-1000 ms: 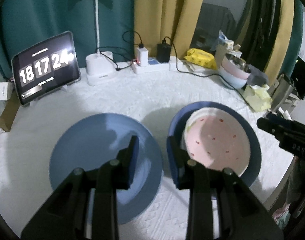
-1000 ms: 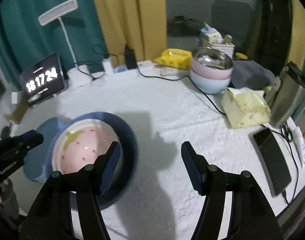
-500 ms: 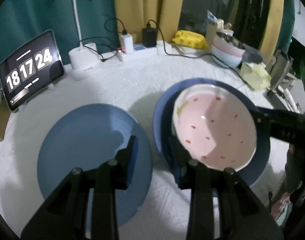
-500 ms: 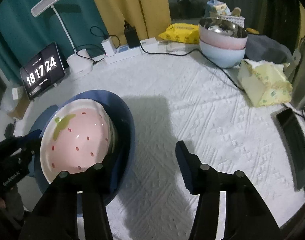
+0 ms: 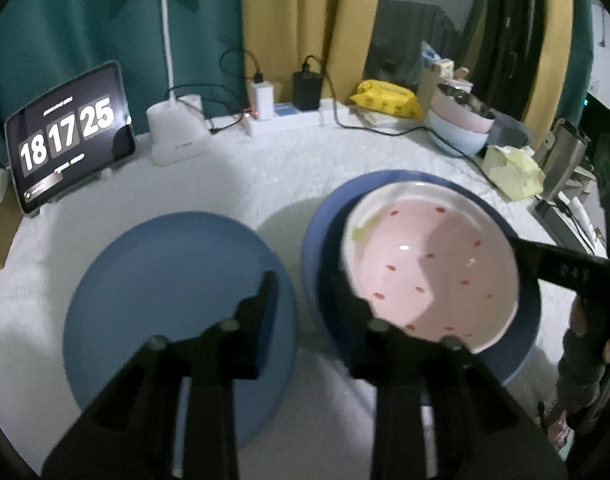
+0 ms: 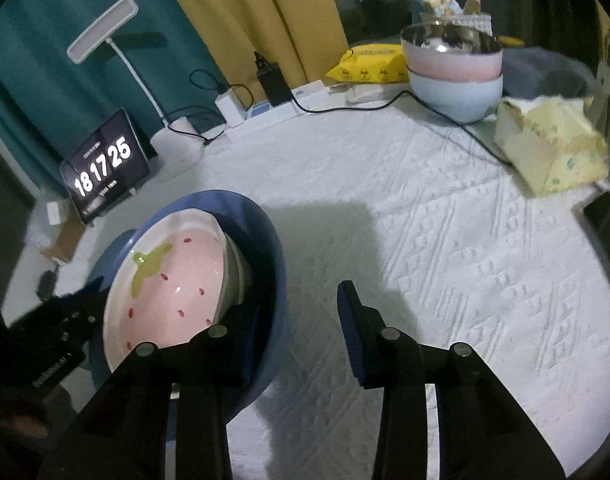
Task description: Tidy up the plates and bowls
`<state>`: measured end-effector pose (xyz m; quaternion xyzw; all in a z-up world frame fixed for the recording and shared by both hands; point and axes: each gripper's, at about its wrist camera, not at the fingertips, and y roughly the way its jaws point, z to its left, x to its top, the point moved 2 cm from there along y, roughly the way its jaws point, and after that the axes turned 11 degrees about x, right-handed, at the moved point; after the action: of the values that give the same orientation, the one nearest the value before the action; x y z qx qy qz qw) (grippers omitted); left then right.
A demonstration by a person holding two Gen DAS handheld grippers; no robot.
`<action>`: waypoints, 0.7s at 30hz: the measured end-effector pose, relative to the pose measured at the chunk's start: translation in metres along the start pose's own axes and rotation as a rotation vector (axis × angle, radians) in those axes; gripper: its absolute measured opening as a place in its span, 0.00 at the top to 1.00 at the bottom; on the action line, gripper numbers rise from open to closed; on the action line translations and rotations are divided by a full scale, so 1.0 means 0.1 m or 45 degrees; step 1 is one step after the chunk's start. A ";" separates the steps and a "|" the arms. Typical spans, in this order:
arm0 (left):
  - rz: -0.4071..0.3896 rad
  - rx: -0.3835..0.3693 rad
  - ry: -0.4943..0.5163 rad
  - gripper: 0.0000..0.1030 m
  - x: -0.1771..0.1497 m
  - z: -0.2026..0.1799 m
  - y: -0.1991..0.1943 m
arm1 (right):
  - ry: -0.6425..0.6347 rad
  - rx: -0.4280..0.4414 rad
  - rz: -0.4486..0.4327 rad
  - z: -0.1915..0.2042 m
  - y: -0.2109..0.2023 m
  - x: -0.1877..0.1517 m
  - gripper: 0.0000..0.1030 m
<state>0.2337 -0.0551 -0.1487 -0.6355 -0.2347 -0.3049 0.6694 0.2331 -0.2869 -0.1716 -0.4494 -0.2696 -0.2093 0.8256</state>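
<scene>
A dark blue bowl (image 5: pixel 385 178) (image 6: pixel 273 240) stands on the white cloth with a pink strawberry bowl (image 5: pixel 425 264) (image 6: pixel 173 276) lying tilted inside it. A flat light blue plate (image 5: pixel 165 280) lies just to its left. My left gripper (image 5: pixel 307 288) straddles the dark bowl's left rim, one finger over the plate and one inside the bowl. Its jaws are closing, and a small gap still shows beside the rim. My right gripper (image 6: pixel 295 304) straddles the opposite rim, jaws closing, its outer finger well clear of the wall.
At the back stand a tablet clock (image 5: pixel 69 140), a lamp base (image 5: pixel 177 136) and a power strip (image 5: pixel 285 116). Stacked pastel bowls (image 6: pixel 453 76), a yellow tissue pack (image 6: pixel 553 152) and a phone (image 6: pixel 605 216) crowd the right side. A cable (image 6: pixel 445 112) crosses the cloth.
Both grippers have sunk toward the dark blue bowl. The right jaws have narrowed, and their left finger now sits inside the bowl beside the pink one.
</scene>
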 end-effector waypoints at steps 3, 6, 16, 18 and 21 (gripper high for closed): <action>-0.027 0.036 0.022 0.88 0.00 -0.08 -0.03 | 0.041 0.037 -0.008 -0.02 0.00 -0.01 0.69; -0.026 0.002 -0.007 0.88 0.02 -0.05 -0.04 | 0.020 0.049 -0.024 0.09 0.01 -0.02 0.90; -0.040 -0.018 -0.021 0.88 0.00 -0.05 -0.09 | 0.051 -0.029 -0.047 0.14 -0.02 -0.03 0.92; -0.047 -0.022 -0.018 0.88 0.00 -0.05 -0.11 | 0.064 -0.032 -0.047 0.13 -0.03 -0.04 0.92; -0.051 -0.028 -0.017 0.89 -0.01 -0.05 -0.12 | 0.081 -0.038 -0.050 0.15 -0.07 -0.05 0.92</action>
<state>0.2241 -0.0599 -0.1409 -0.6400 -0.2487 -0.3166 0.6545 0.2216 -0.2772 -0.1639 -0.4495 -0.2488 -0.2436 0.8226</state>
